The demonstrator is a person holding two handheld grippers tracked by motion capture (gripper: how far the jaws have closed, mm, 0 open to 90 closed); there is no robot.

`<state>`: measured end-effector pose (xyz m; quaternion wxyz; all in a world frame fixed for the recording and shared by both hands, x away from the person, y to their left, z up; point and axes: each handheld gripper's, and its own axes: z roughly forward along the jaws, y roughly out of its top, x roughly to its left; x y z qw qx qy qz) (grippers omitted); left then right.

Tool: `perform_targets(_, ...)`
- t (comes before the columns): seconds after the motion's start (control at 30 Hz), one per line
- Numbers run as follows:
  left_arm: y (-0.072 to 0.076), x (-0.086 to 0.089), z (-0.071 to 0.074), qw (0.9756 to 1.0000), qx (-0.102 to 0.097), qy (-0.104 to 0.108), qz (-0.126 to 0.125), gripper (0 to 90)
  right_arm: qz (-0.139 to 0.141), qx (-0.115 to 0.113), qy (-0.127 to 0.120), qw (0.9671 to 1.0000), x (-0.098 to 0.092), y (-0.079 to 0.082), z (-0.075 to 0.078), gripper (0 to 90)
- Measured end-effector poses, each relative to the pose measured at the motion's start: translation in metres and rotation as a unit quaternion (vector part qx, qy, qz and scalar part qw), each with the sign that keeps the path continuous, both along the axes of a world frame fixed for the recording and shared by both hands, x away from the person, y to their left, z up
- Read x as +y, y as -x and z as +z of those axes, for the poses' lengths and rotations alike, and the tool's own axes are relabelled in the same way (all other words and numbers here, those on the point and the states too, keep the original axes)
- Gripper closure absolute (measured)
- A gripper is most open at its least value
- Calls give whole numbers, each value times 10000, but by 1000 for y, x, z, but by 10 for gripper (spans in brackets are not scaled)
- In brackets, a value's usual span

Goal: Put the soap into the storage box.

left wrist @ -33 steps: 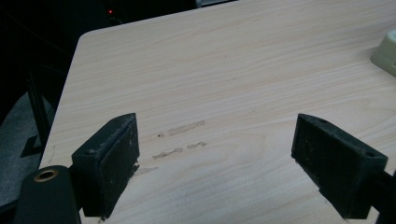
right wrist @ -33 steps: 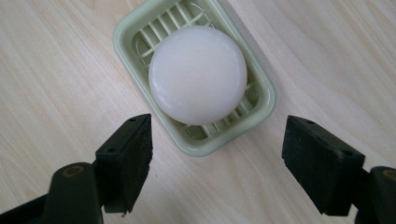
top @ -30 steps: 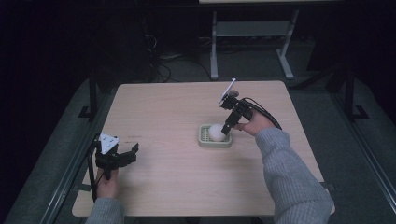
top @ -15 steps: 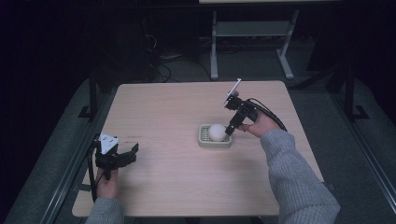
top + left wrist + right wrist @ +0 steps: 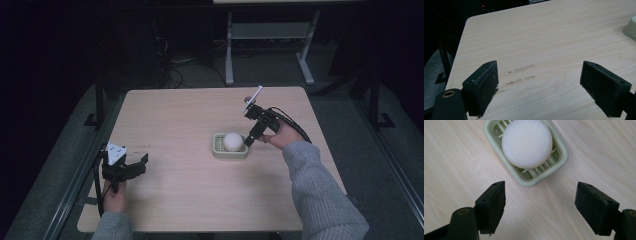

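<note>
Round white soap bar (image 5: 527, 143) sits in the pale green slatted soap dish (image 5: 560, 157), mid-table, right of centre. Your right gripper (image 5: 251, 136) has backed off vs 1 s ago, when it was over the soap; jaws now wide, empty, just beside the dish. Looks like a release/placement done. Left gripper (image 5: 125, 170) idle near the light wood table (image 5: 190, 115)'s left edge, jaws wide, empty. Nothing else on the table, nothing blocking.

Pale wood-grain table (image 5: 190, 115) on grey carpet (image 5: 345, 115), a white-legged frame (image 5: 270, 35) behind, in a dark room.
</note>
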<state>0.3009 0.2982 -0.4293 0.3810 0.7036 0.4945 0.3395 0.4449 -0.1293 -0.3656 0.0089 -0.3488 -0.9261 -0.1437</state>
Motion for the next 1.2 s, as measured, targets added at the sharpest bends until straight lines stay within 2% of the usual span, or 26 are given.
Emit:
perform_targets(0.47,0,-1,0,10000,-7,24,-3,148,17,-123,-71,9999,-9,12,9,240)
perform_targets(0.63,0,-1,0,10000,-16,2,-18,148,45,-147,-76,9999,-13,17,6,240)
perform_targets(1.2,1,-2,0,10000,-3,-35,-14,148,-114,-120,-171,9997,-31,29,0,240)
